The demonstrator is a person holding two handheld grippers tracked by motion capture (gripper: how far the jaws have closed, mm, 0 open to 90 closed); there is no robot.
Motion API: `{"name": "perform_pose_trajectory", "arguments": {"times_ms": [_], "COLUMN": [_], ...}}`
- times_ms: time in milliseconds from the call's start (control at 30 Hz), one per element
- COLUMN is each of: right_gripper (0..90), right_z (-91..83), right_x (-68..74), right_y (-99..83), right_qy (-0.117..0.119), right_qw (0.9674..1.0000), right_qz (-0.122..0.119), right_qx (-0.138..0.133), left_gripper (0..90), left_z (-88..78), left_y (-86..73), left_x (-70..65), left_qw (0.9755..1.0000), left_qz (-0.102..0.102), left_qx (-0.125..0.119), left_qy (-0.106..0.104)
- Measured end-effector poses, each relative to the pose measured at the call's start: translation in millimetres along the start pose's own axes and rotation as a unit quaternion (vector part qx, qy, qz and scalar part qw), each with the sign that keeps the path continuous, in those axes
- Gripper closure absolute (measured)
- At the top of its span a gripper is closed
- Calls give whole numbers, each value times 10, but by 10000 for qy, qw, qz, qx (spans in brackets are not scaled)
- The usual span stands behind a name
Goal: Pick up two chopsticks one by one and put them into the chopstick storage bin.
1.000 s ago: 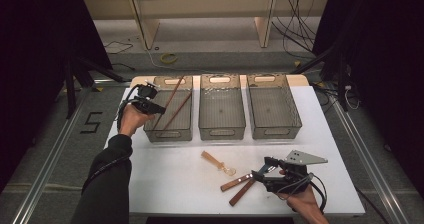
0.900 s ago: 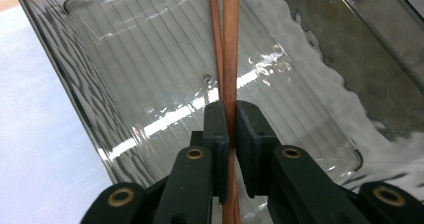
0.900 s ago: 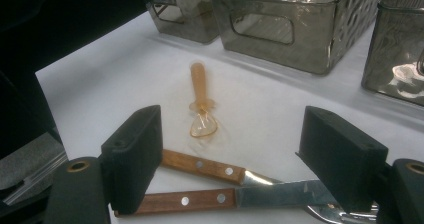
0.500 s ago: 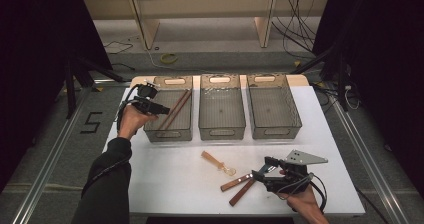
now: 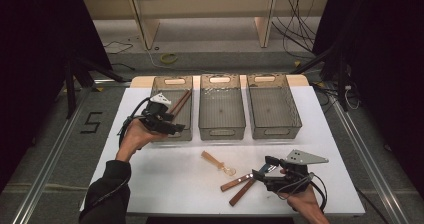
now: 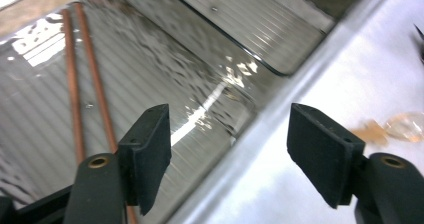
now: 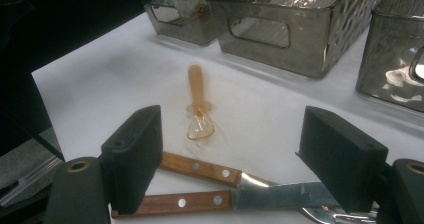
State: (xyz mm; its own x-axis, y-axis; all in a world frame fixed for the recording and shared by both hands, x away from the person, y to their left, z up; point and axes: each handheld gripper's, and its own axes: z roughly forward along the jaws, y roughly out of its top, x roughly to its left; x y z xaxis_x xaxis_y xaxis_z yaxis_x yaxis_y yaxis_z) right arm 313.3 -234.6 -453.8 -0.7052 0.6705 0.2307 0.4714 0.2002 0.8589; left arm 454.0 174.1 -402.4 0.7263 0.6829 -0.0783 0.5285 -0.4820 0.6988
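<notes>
Two brown chopsticks (image 5: 181, 102) (image 6: 75, 84) lie in the left smoky plastic bin (image 5: 165, 82). My left gripper (image 5: 176, 128) (image 6: 227, 129) hovers over that bin's near end; its jaws have just been opening and stand open with nothing between them. On the white table, two wooden-handled knives (image 5: 239, 186) (image 7: 200, 168) lie crossed, right in front of my right gripper (image 5: 261, 173) (image 7: 232, 134). That gripper is open, its jaws on either side above the blades, not touching them. A small wooden-handled whisk (image 5: 218, 162) (image 7: 198, 101) lies beyond the knives.
The middle bin (image 5: 221, 130) and right bin (image 5: 274, 130) stand side by side at the back of the table (image 5: 165, 184). Shelving and cables lie on the floor behind. The whisk (image 6: 400, 128) also shows at the right edge of the left gripper view.
The left gripper has let go of the chopsticks, which now lie in the left bin. It has opened and drawn back toward the bin's near end. The right gripper has kept still.
</notes>
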Motion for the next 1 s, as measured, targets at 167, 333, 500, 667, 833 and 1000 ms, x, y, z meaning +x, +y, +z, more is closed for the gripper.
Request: {"name": "perform_pose_trajectory", "arguments": {"times_ms": [167,333,500,667,833,1000], "right_gripper": [261,261,261,261,261,267], "right_z": [1,20,92,215,351,500], "right_x": [11,26,53,76,107,158], "right_y": [23,64,124,190,267,368], "right_qy": [-29,-83,-52,-32,-24,5], "right_qw": [10000,9997,9992,9983,9966,9942], "right_qz": [-77,-196,-308,-442,-610,-794], "right_qx": [37,116,229,381,559,731], "left_gripper": [299,273,256,245,230,222], "left_z": [-41,-58,-74,-127,-168,-190], "left_y": [-59,-170,-277,-383,-498,-617], "left_x": [-102,-222,-312,-378,-436,-481], "left_qw": [9999,9996,9994,9984,9973,9955], "left_qz": [154,208,172,77,30,-111], "left_qx": [-37,-102,-228,-520,-704,-918], "left_qy": [-65,-155,-189,-198,-194,-183]}}
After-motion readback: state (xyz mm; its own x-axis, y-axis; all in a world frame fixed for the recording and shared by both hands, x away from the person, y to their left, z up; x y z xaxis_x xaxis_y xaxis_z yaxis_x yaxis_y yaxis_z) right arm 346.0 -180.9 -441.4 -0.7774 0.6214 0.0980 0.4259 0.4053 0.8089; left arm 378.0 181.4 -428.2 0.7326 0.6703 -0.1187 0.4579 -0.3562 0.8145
